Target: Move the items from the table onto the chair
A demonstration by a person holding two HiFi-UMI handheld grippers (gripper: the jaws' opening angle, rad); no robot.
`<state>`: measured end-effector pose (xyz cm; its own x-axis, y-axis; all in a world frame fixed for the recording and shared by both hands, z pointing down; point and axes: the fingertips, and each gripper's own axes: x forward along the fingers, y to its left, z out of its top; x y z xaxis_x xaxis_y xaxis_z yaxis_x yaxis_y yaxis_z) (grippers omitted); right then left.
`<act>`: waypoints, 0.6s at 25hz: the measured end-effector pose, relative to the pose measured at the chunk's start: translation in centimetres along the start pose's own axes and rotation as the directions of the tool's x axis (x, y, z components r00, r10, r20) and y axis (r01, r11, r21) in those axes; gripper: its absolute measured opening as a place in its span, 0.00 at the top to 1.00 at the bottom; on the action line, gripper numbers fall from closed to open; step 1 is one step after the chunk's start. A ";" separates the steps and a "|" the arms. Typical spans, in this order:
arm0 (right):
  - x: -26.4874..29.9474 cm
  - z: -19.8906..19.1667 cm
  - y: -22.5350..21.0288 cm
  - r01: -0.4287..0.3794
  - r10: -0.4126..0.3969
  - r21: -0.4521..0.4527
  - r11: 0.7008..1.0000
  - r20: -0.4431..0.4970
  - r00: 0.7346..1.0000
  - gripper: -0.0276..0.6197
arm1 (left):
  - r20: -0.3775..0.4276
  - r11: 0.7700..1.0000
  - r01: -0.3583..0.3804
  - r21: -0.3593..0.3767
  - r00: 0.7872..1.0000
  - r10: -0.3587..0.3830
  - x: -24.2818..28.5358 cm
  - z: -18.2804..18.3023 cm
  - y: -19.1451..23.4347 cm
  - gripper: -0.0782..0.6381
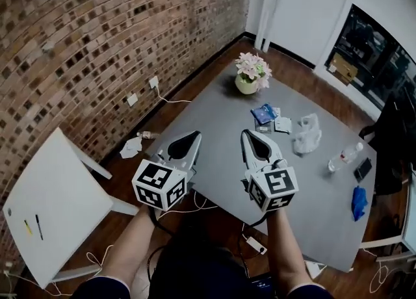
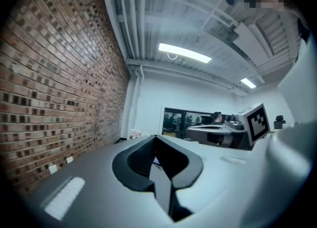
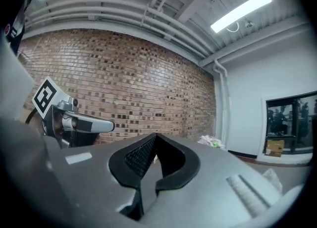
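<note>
Left gripper (image 1: 194, 137) first: jaws pressed together, tip to tip, nothing between them. Right gripper (image 1: 246, 134), same story, jaws closed and empty. Both are held side by side, a small gap between them, over the near edge of the grey table (image 1: 214, 119) and pointing across it. Neither touches anything.

And out on the table, everything is waiting. Straight ahead of the right gripper lies a blue packet (image 1: 263, 113), with a white packet (image 1: 283, 124) just beside it. Next along to the right sits a crumpled clear bag (image 1: 307, 133). Further right a water bottle (image 1: 344, 156) lies on its side, a black phone (image 1: 363, 169) close by, and what looks like a blue cloth (image 1: 359, 202) nearer the table's right edge. At the far end stands a flower pot (image 1: 252, 75) with pink and white blooms.

Over to the left, well apart from the table, is the white chair (image 1: 58, 187). Two pens already lie near its front corner, a yellow pen (image 1: 27, 227) and a black pen (image 1: 39, 226), side by side.

Beyond that runs the brick wall (image 1: 97, 38), with a scrap of white paper (image 1: 130, 148) on the wood floor at its foot.
</note>
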<state>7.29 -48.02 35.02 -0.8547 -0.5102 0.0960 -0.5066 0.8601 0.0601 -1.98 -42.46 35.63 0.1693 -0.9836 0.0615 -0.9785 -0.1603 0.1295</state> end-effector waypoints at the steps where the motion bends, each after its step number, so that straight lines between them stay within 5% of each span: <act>1: 0.9 0.0 1.5 -0.045 0.045 -0.008 0.999 -0.001 0.999 0.95 | 0.002 0.999 -0.052 -0.004 0.999 0.052 -1.6 -0.1 1.3 0.87; 8: 5.3 -0.3 11.6 -0.306 0.307 -0.027 0.951 -0.001 0.952 0.95 | 0.011 0.934 -0.356 -0.038 0.934 0.357 -12.5 -1.0 8.1 0.87; 15: 8.1 0.3 24.9 -0.535 0.535 -0.053 0.843 -0.004 0.845 0.95 | 0.037 0.818 -0.571 -0.064 0.818 0.574 -25.2 -1.1 12.7 0.87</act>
<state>-12.25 -30.71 37.03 -0.9927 0.0296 0.1173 0.0359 0.9980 0.0519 -18.53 -19.64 36.80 -0.4276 -0.8996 0.0884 -0.8898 0.4361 0.1341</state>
